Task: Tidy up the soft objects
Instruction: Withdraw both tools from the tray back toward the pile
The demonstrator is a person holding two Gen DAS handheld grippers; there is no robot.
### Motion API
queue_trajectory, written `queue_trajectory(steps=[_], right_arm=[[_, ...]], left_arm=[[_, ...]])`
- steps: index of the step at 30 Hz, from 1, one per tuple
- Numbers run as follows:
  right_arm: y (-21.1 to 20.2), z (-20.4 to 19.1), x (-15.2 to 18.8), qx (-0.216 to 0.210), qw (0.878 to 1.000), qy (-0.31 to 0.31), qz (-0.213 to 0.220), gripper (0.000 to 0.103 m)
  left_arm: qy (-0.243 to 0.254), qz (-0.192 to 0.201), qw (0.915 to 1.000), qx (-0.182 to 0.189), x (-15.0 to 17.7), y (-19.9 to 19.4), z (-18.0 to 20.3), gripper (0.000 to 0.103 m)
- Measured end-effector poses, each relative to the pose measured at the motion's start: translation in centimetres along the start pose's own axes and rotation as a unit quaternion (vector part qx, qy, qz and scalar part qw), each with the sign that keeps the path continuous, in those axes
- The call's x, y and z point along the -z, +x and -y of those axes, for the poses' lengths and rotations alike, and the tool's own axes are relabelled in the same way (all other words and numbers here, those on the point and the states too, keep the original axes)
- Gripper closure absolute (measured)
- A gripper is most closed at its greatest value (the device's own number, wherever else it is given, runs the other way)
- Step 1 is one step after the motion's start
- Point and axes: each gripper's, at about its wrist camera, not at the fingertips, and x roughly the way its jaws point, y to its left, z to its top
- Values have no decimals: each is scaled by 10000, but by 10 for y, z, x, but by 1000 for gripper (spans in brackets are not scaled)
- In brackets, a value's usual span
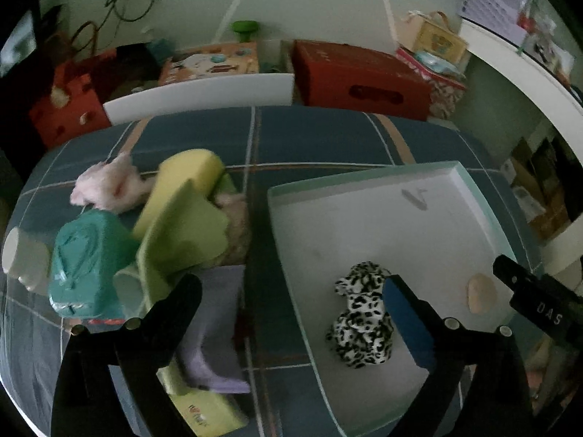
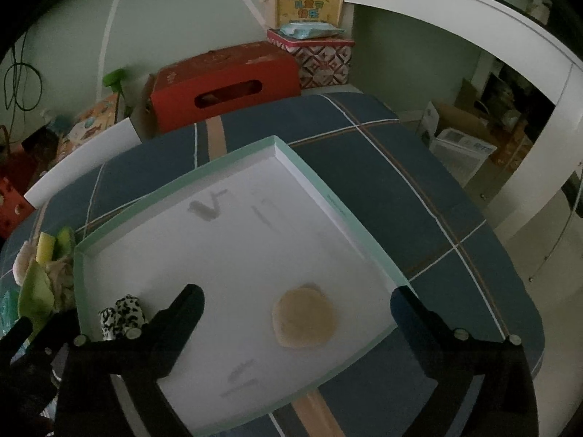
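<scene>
A white tray with a mint-green rim (image 1: 364, 178) (image 2: 320, 182) lies on the blue plaid tablecloth. In it rest a black-and-white spotted plush (image 1: 360, 324) (image 2: 122, 315) and a round beige soft pad (image 1: 481, 293) (image 2: 304, 317). My left gripper (image 1: 291, 291) is open over the tray's left edge, and the plush lies loose beside its blue-padded right finger (image 1: 404, 313). My right gripper (image 2: 295, 306) stands open above the beige pad without touching it. Left of the tray is a pile: a pink plush (image 1: 109, 185), a yellow sponge (image 1: 189, 178), a green cloth (image 1: 182, 229) and a purple cloth (image 1: 215, 327).
A teal pack (image 1: 87, 262) and a white cup (image 1: 22, 258) sit at the pile's left. Red boxes (image 1: 360, 80) (image 2: 222, 80) and other cartons stand behind the table, along with a white chair back (image 1: 200, 94). The table's edge drops off to the right (image 2: 510, 255).
</scene>
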Motion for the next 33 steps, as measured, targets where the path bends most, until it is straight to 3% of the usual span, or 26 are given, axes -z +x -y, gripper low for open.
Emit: queue_trajectory(steps=[11, 19, 29, 33], right_arm=[[-15, -18, 4, -171, 9997, -185, 67, 0], [-35, -51, 12, -601, 9969, -478, 187, 0], [-64, -103, 47, -1189, 9873, -1007, 313, 0], [-70, -123, 67, -1382, 9816, -1293, 239, 0]], left_arm=[[-208, 81, 9997, 77, 8, -19, -19, 4], [-465, 146, 9985, 258, 15, -37, -41, 4], [-915, 192, 9956, 81, 38, -58, -103, 4], [-1143, 67, 9933, -151, 49, -58, -139, 4]])
